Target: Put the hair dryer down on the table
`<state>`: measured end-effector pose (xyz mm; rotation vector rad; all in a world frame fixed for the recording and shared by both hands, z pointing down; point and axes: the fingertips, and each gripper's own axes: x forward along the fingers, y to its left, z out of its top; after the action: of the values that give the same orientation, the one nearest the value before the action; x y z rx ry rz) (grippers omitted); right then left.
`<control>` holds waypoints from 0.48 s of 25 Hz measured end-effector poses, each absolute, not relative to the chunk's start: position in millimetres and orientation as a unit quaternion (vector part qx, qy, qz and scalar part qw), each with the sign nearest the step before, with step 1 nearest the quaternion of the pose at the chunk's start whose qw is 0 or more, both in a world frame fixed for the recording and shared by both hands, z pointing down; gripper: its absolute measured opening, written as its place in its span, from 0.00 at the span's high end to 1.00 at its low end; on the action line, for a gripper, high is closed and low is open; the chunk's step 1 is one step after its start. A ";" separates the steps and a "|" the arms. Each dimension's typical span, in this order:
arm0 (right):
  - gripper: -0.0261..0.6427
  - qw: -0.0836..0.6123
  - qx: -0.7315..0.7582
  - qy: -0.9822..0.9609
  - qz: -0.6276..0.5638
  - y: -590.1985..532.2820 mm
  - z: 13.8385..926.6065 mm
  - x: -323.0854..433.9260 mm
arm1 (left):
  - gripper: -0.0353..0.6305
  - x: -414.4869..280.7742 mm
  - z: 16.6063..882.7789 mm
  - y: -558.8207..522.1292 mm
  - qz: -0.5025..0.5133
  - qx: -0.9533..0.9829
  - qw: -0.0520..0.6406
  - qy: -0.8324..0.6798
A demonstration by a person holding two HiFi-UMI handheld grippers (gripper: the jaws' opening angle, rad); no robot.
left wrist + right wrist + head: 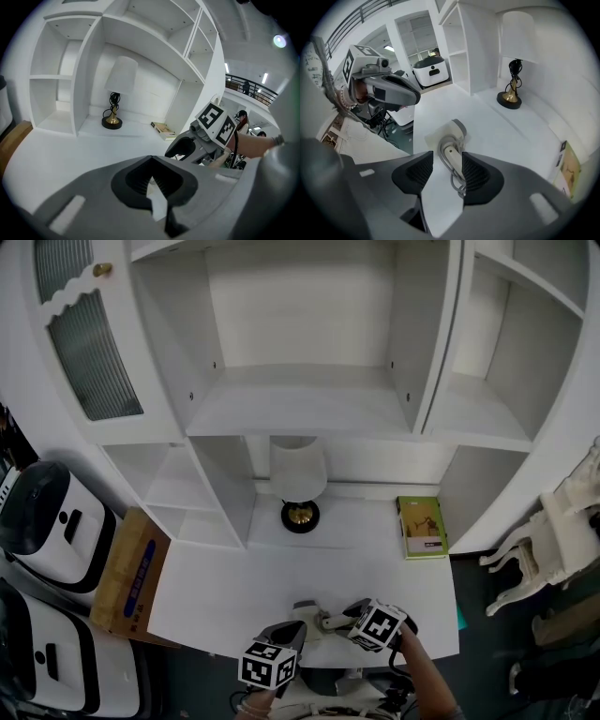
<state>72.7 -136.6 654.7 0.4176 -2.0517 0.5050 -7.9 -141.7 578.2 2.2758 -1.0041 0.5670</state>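
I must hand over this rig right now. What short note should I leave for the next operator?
Left gripper: fingers together, nothing in them, near the table's front edge.
Right gripper: fingers apart, above the hair dryer, not pressing on it.
Hair dryer: lies on the white table near its front edge, cord bundled along its handle.
Done: the dryer appears to be set down.
Left: probably only to draw the right gripper clear.

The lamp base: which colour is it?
The lamp base is black with gold; clearest in the left gripper view.
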 end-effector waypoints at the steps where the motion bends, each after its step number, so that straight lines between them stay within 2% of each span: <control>1: 0.64 0.470 0.175 -0.841 0.205 -136.6 652.0 72.3 | 0.95 -7.1 577.7 -142.0 0.211 0.854 0.291 -0.376; 5: 0.75 0.447 0.196 -0.849 0.202 -138.9 640.8 72.2 | 0.95 -4.0 576.5 -142.9 0.210 0.856 0.288 -0.374; 12: 0.79 0.435 0.216 -0.852 0.196 -142.9 631.1 78.3 | 0.95 2.1 575.4 -143.2 0.211 0.860 0.286 -0.367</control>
<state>78.3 -142.9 631.1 0.5380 -2.1218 0.4873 2.1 -143.2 575.4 2.2976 -0.9818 0.5630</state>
